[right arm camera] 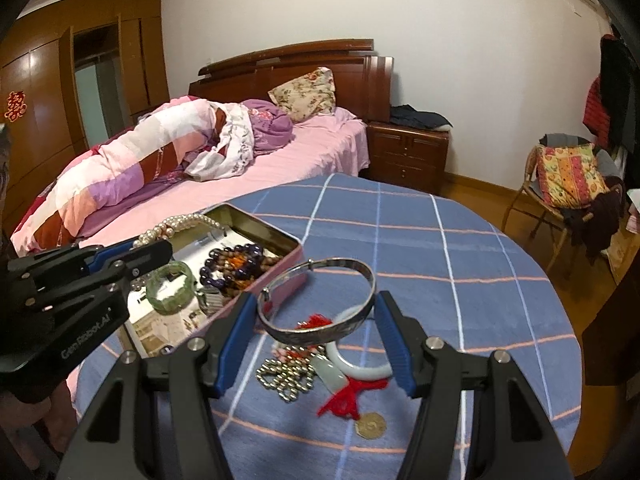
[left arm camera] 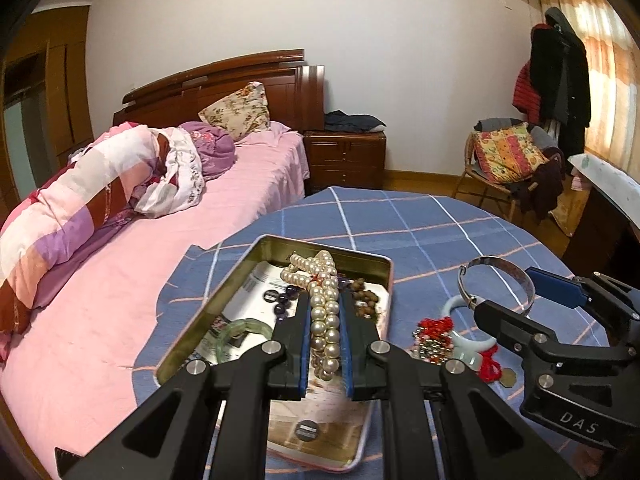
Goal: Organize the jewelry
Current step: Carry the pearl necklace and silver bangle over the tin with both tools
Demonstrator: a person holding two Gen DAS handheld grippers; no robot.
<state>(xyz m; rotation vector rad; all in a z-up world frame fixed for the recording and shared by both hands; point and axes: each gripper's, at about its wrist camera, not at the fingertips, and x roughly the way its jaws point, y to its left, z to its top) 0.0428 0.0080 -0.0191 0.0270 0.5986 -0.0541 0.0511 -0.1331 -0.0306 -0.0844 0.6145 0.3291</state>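
Observation:
My left gripper (left arm camera: 326, 304) is shut on a pearl necklace (left arm camera: 324, 320) and holds it over the open pink tin (left arm camera: 384, 276); it also shows in the right wrist view (right arm camera: 154, 246). The tin (right arm camera: 288, 264) holds a green bangle (right arm camera: 170, 286), dark purple beads (right arm camera: 234, 264) and brown beads. My right gripper (right arm camera: 316, 300) is shut on a silver bangle (right arm camera: 320, 320), held above the table; it also shows in the left wrist view (left arm camera: 496, 284). Under it lie a white jade bangle (right arm camera: 360, 364), a metal bead bracelet (right arm camera: 284, 380), a red tassel (right arm camera: 352, 396) and a coin (right arm camera: 372, 426).
The round table has a blue checked cloth (right arm camera: 460, 248). A pink bed (right arm camera: 224, 188) with a rolled quilt stands to the left, touching the table. A nightstand (right arm camera: 408, 156) and a chair with a cushion (right arm camera: 568, 184) stand behind.

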